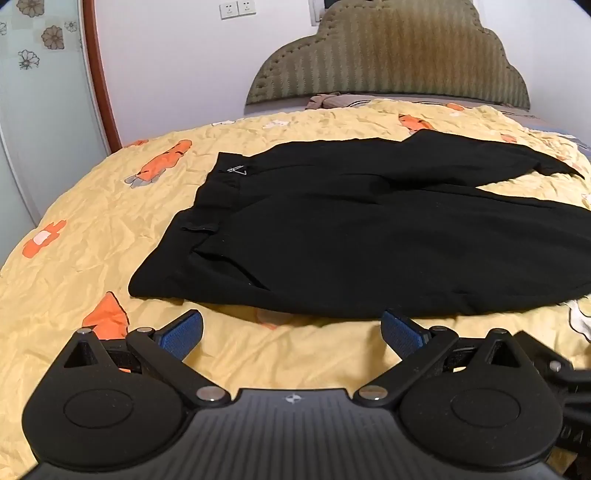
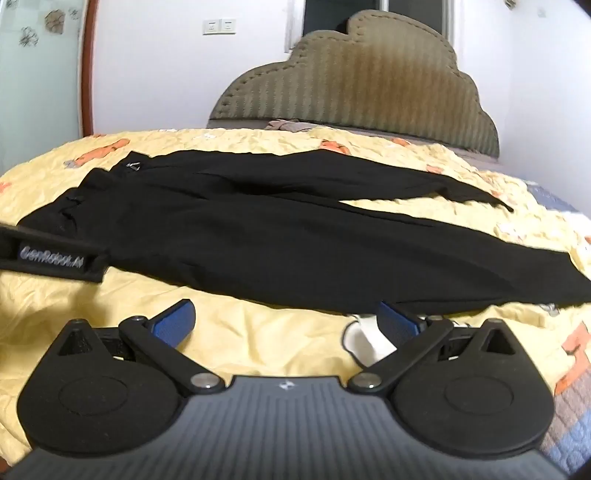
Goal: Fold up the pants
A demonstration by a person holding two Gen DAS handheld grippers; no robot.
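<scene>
Surface: yellow bedspread (image 1: 92,229), wrinkled, carrot print
Pants (image 1: 351,229): black, spread mid-frame
Headboard (image 1: 391,55): olive, top
Left gripper (image 1: 291,332): jaws apart
Right gripper (image 2: 286,323): jaws apart

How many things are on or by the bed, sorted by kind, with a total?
Pants: 1
Bedspread: 1
Headboard: 1
Gripper: 2, left gripper and right gripper, both open
Wall switch plates: 2
Total: 7
</scene>
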